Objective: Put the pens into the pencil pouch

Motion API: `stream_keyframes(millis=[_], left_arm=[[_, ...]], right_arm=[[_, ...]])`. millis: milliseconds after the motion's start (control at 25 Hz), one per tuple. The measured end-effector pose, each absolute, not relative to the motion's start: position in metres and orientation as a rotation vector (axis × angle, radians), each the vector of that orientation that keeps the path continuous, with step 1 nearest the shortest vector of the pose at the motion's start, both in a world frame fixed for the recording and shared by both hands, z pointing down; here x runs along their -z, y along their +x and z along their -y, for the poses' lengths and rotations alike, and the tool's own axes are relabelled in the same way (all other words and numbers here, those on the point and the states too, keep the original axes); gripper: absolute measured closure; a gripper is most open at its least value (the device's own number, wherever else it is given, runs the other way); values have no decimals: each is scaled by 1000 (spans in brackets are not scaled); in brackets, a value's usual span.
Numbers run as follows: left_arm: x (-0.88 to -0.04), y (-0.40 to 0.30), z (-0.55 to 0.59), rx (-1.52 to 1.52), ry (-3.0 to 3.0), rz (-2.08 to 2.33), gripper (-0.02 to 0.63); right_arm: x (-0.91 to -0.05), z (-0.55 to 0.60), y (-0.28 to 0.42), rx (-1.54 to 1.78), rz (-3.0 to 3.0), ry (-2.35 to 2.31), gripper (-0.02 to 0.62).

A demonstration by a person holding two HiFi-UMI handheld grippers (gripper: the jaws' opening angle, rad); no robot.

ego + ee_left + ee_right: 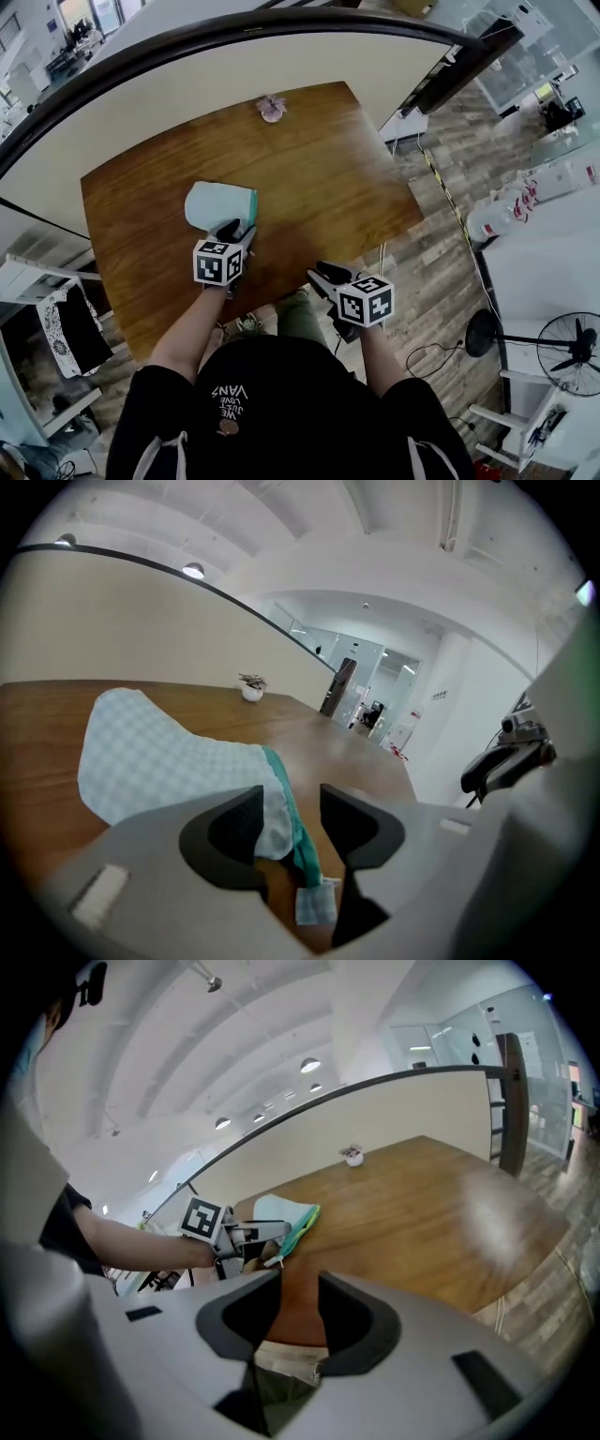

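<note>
A pale teal checked pencil pouch [220, 206] lies on the brown wooden table [319, 178], left of centre. My left gripper [236, 231] sits at the pouch's near corner. In the left gripper view the left gripper [292, 803] is open; the pouch's [150, 761] green zipper edge [289, 813] lies between the jaws, clear of the right one. The zipper's small tag [314, 904] rests on the wood. My right gripper [322, 275] hovers at the table's near edge. It [300, 1288] is open with nothing between its jaws. No pen shows in any view.
A small pinkish ornament [272, 109] stands at the table's far edge. A curved cream partition [187, 75] runs behind the table. To the right are wood flooring with cables, a white counter with bottles [511, 211] and a floor fan [572, 342].
</note>
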State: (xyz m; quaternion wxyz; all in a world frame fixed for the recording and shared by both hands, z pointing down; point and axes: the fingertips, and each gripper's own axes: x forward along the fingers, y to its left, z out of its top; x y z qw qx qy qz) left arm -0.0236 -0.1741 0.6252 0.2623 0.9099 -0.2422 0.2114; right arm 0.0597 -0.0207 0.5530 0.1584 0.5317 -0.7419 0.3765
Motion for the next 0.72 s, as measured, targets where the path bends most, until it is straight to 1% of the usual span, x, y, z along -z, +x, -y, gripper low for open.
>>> stream_keyframes(millis=[320,560,680,720], left_arm=[[-602,-49,142,-550,2542,673,430],[-566,-76,119,-503,2623,748,430],[-542,-86,105,-464,2638,818,433],[-533,-87,98,-447,2651,832,444]], right_arm=[[-552,-2,63,-1050,2075,1668,482],[-531,-4,71,-901,2111,1757,483],[-515,-12,75,-817,2133,1803,539],[-509,-17,76,-794,2141,1815,546]])
